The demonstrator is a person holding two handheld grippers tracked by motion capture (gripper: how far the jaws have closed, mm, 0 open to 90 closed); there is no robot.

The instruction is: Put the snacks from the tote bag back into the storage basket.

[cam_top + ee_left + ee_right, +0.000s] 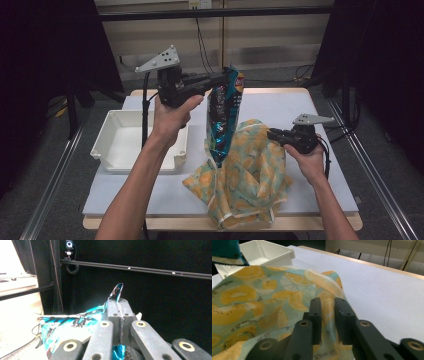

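left gripper (216, 80) jaws clamp chip bag (222, 115) above fruit-print bag (245, 170).

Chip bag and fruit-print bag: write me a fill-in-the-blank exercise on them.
1. The left tongs are shut on the top of the ____ chip bag.
2. The chip bag's lower end sits inside the ____-print cloth bag.
3. The right tongs straddle the cloth bag's ____.
4. The white bin is ____.

Missing words: teal; fruit; edge; empty

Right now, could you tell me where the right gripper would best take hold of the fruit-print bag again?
Probably the raised rim fold of the fruit-print bag beside the right gripper, approached level from the table's right: the cloth stands up there as a thin ridge between its parted jaws.
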